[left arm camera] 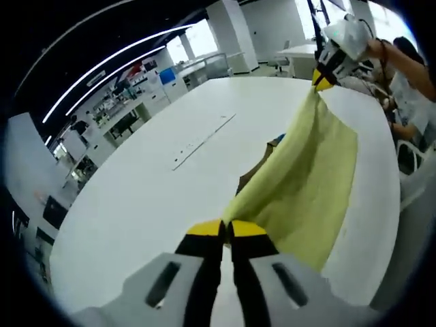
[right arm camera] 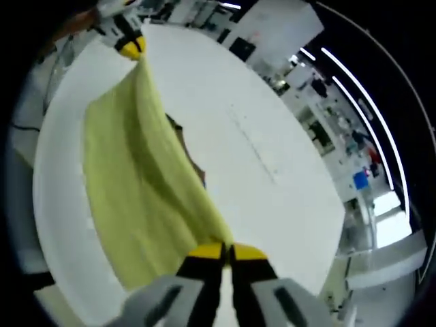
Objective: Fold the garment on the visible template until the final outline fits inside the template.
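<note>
Yellow garment (left arm camera: 310, 180) is held stretched above the white tabletop (left arm camera: 157, 184), clamped by left claw (left arm camera: 225, 229) and right claw (right arm camera: 225, 251)

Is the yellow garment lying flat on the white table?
No, the yellow garment hangs stretched between the left gripper and right gripper.

A wide white desk (left arm camera: 157, 177) stands in an open office. Long strip lights (left arm camera: 116, 58) cross the dark ceiling. Bright windows (left arm camera: 194, 37) flank a white pillar (left arm camera: 231, 30), with more desks and shelves (left arm camera: 129, 112) behind.
</note>
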